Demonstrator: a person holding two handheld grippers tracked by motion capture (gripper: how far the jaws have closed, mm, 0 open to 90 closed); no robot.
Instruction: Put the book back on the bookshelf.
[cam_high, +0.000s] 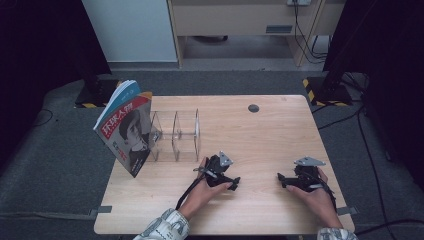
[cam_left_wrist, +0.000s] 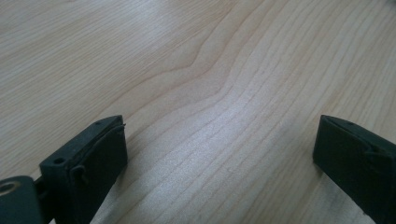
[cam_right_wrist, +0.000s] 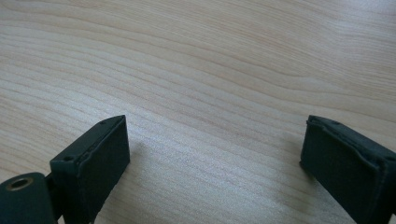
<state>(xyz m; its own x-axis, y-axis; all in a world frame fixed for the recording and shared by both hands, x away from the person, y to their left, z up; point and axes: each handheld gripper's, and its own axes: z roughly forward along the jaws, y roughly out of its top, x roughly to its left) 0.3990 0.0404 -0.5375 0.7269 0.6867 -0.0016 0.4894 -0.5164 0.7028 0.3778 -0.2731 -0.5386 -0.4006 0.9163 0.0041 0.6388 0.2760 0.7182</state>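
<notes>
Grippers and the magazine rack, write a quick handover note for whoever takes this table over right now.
Left gripper: open, empty, resting low on the wooden table, near the front edge.
Right gripper: open, empty, also low on the table, to the right.
Magazine: stands tilted at the left end of the clear acrylic rack; whether it sits in a slot or leans on the outside is unclear.
The rack's other slots look empty.
Done: neither gripper holds anything.
Left: probably check the magazine's seating; the left gripper is nearer.

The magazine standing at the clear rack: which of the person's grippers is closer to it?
Left. The left gripper rests on the table just right of the clear rack holding the magazine; the right gripper lies farther right.
</notes>
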